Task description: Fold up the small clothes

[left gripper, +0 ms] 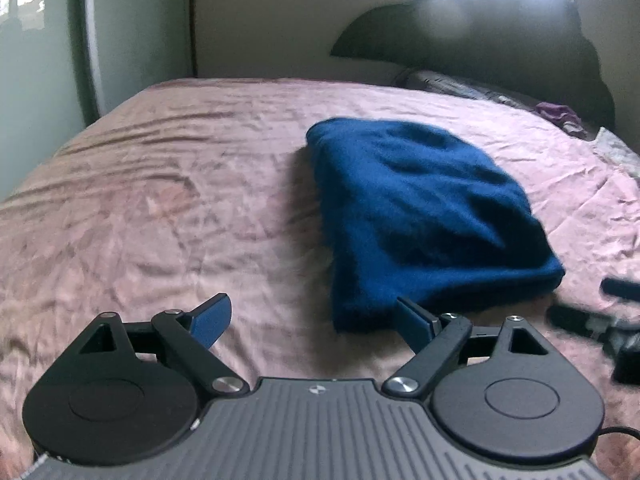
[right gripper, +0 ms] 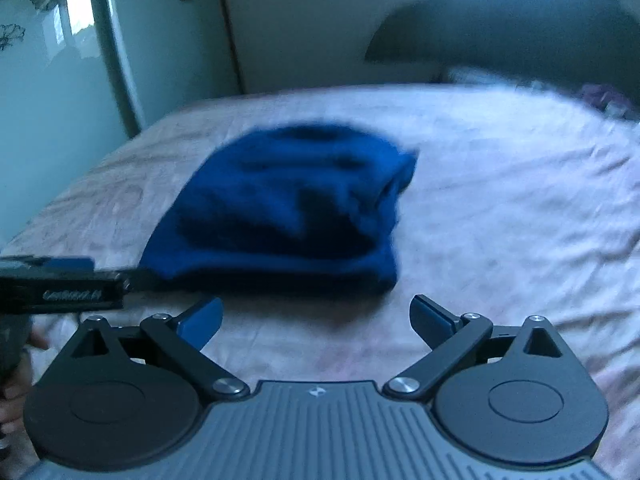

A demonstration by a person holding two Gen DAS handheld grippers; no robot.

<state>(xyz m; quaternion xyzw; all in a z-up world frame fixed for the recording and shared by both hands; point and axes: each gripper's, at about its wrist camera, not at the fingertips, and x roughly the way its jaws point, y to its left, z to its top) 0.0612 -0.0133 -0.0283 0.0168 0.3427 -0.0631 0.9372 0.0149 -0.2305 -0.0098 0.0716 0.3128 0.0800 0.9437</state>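
A dark blue fuzzy garment (left gripper: pixel 420 212) lies folded in a thick bundle on the pink bedsheet (left gripper: pixel 160 208). My left gripper (left gripper: pixel 316 314) is open and empty, just in front of the bundle's near edge, its right finger close to the near left corner. In the right wrist view the bundle (right gripper: pixel 288 208) lies ahead and slightly left. My right gripper (right gripper: pixel 316 314) is open and empty, a short way in front of the bundle's near edge. The left gripper's fingers (right gripper: pixel 60 280) show at the left edge of that view.
The bed runs back to a white wall and a dark curved headboard (left gripper: pixel 460 40). Pillows and a purple cloth (left gripper: pixel 556 114) lie at the far right. A wardrobe door (right gripper: pixel 60 80) stands at the left. The right gripper (left gripper: pixel 600 312) shows at the right edge.
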